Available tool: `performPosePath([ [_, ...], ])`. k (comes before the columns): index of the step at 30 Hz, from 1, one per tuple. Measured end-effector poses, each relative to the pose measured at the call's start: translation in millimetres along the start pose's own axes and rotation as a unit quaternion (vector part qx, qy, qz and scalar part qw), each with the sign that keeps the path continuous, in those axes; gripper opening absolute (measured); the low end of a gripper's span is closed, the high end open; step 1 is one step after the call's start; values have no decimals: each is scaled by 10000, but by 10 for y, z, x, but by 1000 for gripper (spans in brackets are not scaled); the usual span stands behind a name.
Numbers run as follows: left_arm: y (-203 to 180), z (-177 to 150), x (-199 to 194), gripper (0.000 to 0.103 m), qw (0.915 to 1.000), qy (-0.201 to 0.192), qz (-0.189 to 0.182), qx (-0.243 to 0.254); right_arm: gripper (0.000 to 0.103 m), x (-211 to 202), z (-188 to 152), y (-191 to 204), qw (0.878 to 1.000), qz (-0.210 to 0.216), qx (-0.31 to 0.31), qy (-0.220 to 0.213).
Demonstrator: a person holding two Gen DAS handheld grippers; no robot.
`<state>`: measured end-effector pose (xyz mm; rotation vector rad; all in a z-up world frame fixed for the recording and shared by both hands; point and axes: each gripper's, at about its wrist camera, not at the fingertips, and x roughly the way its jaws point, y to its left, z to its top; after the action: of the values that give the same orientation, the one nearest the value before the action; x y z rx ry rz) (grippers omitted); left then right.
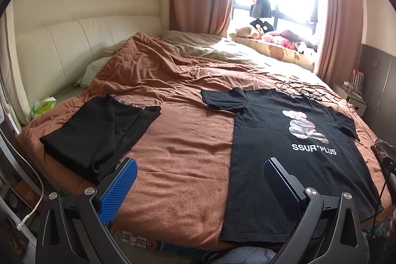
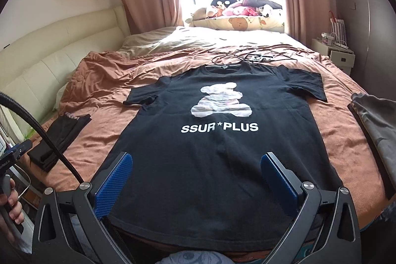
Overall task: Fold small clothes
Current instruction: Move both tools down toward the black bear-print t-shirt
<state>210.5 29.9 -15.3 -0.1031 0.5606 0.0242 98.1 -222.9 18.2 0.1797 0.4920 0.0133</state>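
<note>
**A:** Why is the shirt [image 2: 217, 140] lying so flat on the bed [image 2: 99, 100]?

**B:** I think it is spread out so it can be folded. The front is up, so you see the bear and the words. Both sleeves stick out to the sides. The bottom edge is close to us, at the edge of the bed.

**A:** Are the tools holding it?

**B:** No. The right tool [image 2: 196, 180] is wide open with nothing in it. It hangs over the bottom of the shirt. The left tool [image 1: 198, 183] is wide open and empty too. It is over the shirt's left edge and the bare blanket.

**A:** What is that dark pile [image 1: 101, 130] on the left?

**B:** It looks like clothes that are folded already, kept apart from the shirt.

**A:** And on the right?

**B:** A grey cloth [image 2: 376, 120]. Maybe it waits for its turn.
</note>
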Motion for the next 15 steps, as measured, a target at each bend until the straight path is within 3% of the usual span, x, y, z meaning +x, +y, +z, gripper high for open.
performPosePath([
  [10, -64, 634, 780, 103, 9993, 218, -236, 189, 103, 693, 444, -110, 9982, 495, 333, 14],
  [15, -262, 900, 1232, 103, 9970, 274, -103, 716, 103, 1053, 658, -73, 9981, 231, 551, -132],
])
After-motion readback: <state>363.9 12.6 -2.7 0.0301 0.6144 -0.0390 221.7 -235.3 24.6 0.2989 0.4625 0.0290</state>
